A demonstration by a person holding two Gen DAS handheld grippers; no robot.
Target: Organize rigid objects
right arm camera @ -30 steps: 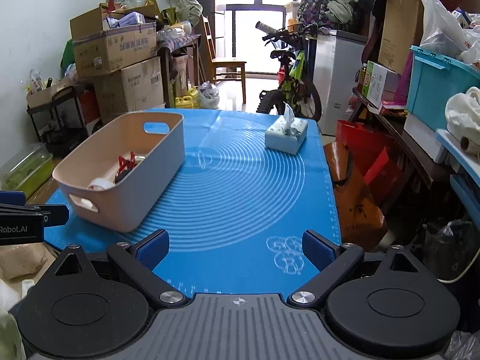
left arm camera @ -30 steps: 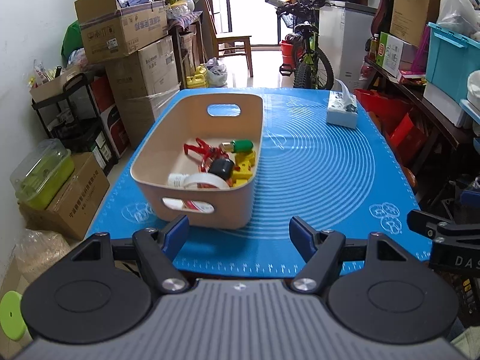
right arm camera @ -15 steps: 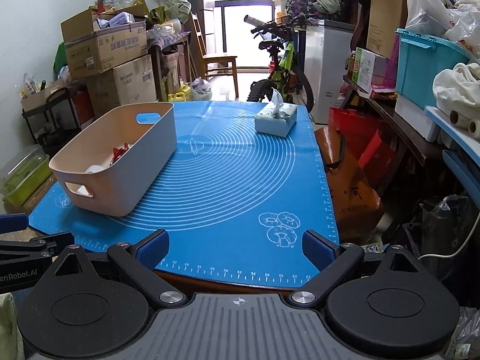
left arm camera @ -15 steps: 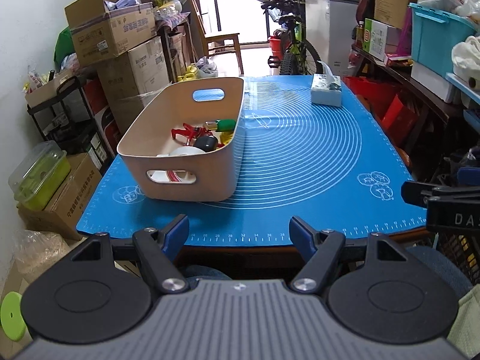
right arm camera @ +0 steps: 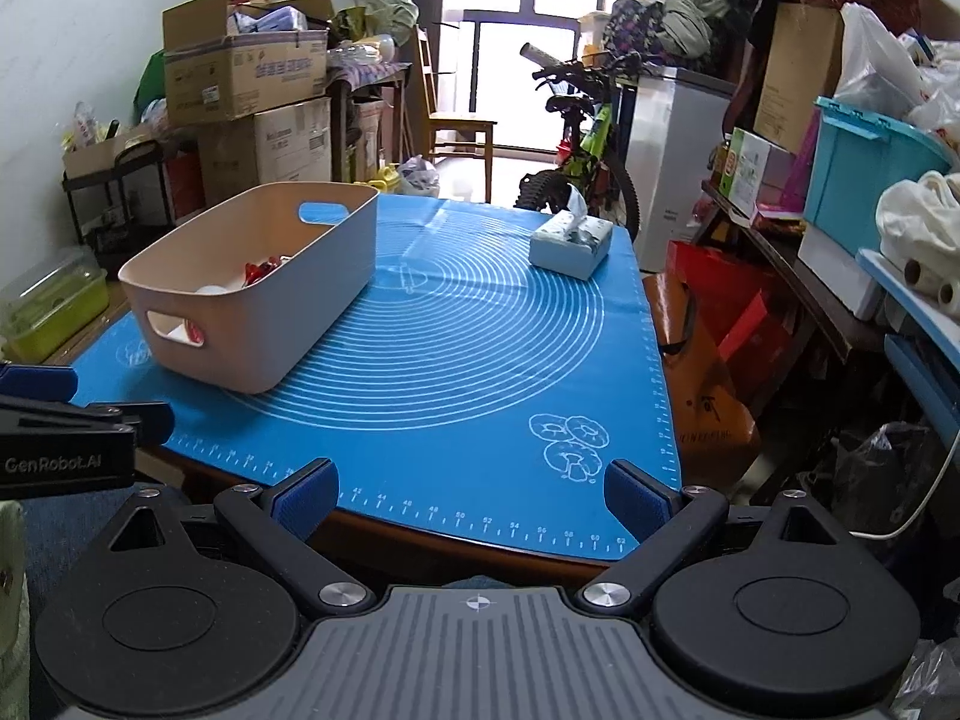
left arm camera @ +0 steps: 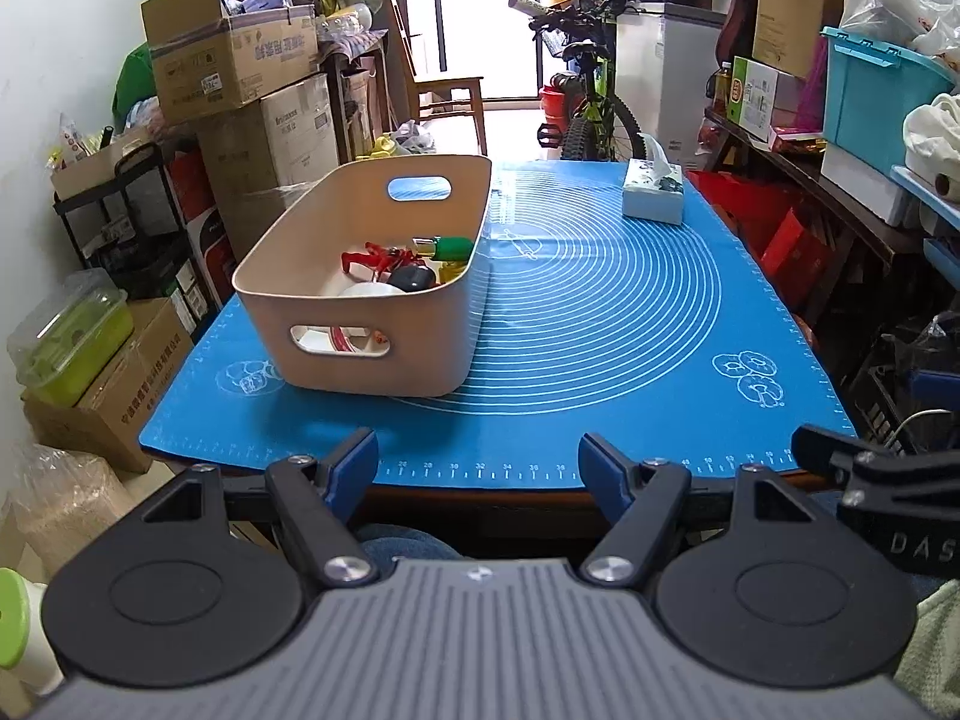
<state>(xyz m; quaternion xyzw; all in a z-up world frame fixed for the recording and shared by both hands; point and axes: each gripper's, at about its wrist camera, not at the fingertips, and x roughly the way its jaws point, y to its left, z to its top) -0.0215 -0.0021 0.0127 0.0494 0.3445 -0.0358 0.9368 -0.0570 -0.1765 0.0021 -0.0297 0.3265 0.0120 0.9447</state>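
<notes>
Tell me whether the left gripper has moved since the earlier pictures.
Yes. The left gripper has pulled back from the beige bin: its fingertips were beside the bin, now they hang off the mat's near edge.

Daylight from the blown-out window [left arm camera: 480, 36] at the far end lights the room evenly, shadows under the basket [left arm camera: 360, 276] are soft, both views are sharp, and the fisheye bends the dark corners.

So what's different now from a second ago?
Both grippers, left and right, have drawn back from the table and now sit past its near edge. Nothing was picked up or released. The bin, the things inside it and the tissue box lie unmoved on the mat.
</notes>
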